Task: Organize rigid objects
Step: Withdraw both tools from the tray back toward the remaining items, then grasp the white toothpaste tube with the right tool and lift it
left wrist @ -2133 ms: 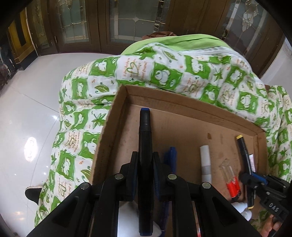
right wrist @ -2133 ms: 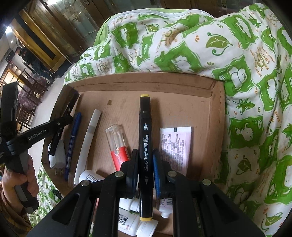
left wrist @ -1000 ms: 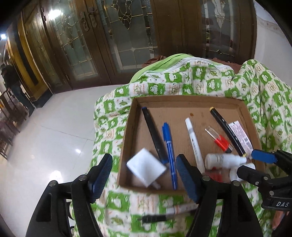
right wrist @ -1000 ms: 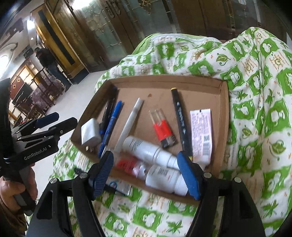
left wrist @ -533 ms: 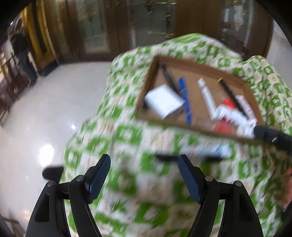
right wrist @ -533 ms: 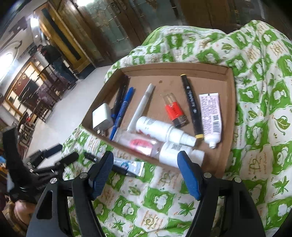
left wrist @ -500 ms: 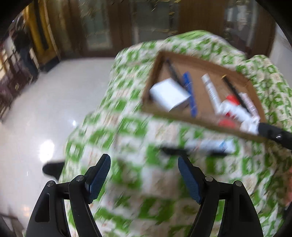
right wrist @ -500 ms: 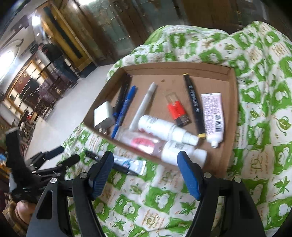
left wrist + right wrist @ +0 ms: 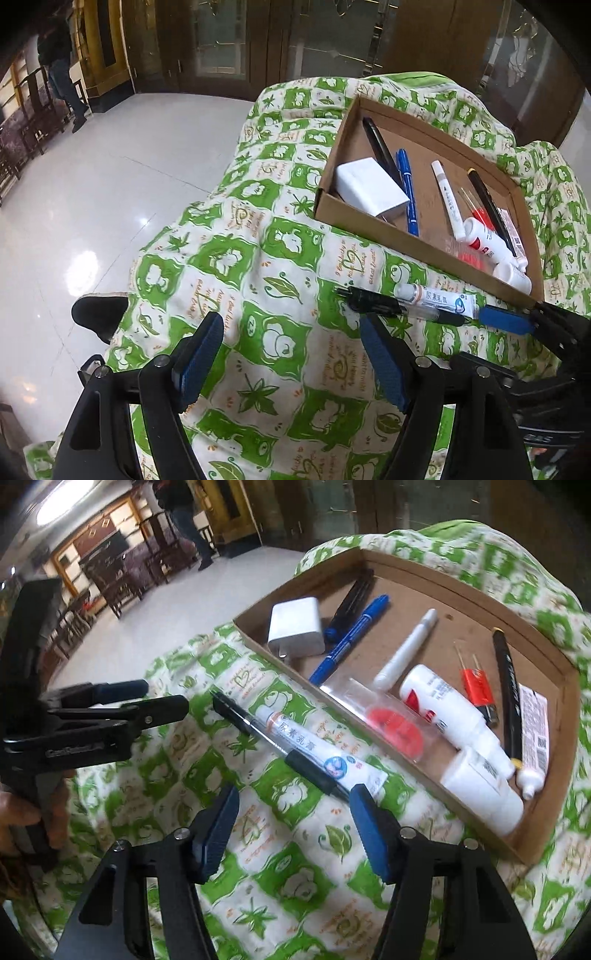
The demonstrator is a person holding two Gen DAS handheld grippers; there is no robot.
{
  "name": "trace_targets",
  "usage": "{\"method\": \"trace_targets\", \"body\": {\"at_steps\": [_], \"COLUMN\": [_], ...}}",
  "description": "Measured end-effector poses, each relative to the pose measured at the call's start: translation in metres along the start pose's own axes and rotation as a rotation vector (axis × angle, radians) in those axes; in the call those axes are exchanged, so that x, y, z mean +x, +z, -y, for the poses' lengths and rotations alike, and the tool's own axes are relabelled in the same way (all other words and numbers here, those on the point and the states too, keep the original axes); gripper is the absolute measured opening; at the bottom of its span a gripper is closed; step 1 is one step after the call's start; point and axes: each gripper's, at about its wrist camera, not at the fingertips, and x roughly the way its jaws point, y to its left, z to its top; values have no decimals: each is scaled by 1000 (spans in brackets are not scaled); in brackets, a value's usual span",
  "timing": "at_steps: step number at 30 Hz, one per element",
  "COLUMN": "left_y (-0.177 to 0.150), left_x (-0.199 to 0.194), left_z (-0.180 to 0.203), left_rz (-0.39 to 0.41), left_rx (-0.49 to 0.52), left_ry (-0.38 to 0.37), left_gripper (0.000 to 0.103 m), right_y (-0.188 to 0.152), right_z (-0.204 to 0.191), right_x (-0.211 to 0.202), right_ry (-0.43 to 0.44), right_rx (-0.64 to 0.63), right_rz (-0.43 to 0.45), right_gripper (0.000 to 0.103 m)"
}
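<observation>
Two things are left outside the box (image 9: 480,834): a black pen (image 9: 273,742) and a white tube (image 9: 317,753), lying side by side on the green blanket (image 9: 288,878) just beside it. Both markers now lie in the box. The left hand-held gripper (image 9: 291,362) and right hand-held gripper (image 9: 295,830) have let go, pulled back and hang wide apart, empty, near the pen. I think the pen goes next.

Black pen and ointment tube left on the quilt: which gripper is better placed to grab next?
Right, probably. The right gripper is open just short of the black pen and ointment tube. The left gripper, also open, sits off the pen's tip.
</observation>
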Motion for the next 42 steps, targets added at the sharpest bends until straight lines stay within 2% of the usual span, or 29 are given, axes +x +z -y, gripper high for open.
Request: {"method": "trace_targets", "body": {"at_steps": [3, 6, 7, 8, 11, 12, 13, 14, 15, 18, 20, 22, 24, 26, 29, 33, 37, 38, 42], "left_y": [0, -1, -1, -2, -3, -3, -3, -3, -3, -3, -4, -4, -4, -5, -6, -4, -3, -3, -3], "left_x": [4, 4, 4, 4, 4, 4, 3, 3, 3, 4, 3, 2, 2, 4, 8, 14, 17, 18, 19], "left_z": [-1, -3, -3, -4, -6, -7, -8, -8, -9, -10, -10, -10, -10, -9, -5, 3, 9, 9, 8], "left_rz": [-14, -21, -23, -26, -31, -31, -30, -31, -32, -36, -36, -38, -45, -56, -82, -100, -106, -107, -108], "left_rx": [-14, -28, -34, -42, -62, -67, -70, -75, -79, -83, -85, -87, -92, -97, -112, -124, -103, -101, -108], "left_ry": [-20, -46, -53, -63, -77, -82, -86, -91, -94, -99, -105, -113, -122, -132, -155, -188, -181, -179, -179], "left_gripper": [80, 80, 80, 80, 80, 80, 80, 80, 80, 80, 80, 80, 80, 80, 80, 80, 80, 80, 80], "right_y": [4, 6, 7, 7, 4, 4, 4, 4, 2, 2, 3, 6, 7, 8, 10, 14, 19, 21, 23], "right_z": [4, 0, -1, -1, -2, 1, 2, 4, 2, -11, -15, -13, -4, 7, 19, 18, 13, 12, -5], "right_x": [19, 23, 22, 20, 17, 14, 13, 11, 10, 6, 0, -8, -17, -21, -18, -8, 22, 27, 36], "right_ry": [-31, -61, -53, -36, 18, 63, 90, 137, 191, 295, 328, 303, 231, 154, 101, 34, -21, -51, -68], "right_rx": [-15, -38, -34, -30, -8, 21, 37, 56, 66, 47, 39, 39, 44, 50, 61, 3, -58, -81, -170], "right_rz": [-50, -39, -39, -41, -61, -64, -68, -75, -83, -96, -80, -43, -4, 22, 16, 2, -50, -43, -29], "right_gripper": [55, 49, 35, 19, 16, 16, 13, 4, 1, 1, 1, 2, 14, 32, 33, 33, 33, 32, 30]}}
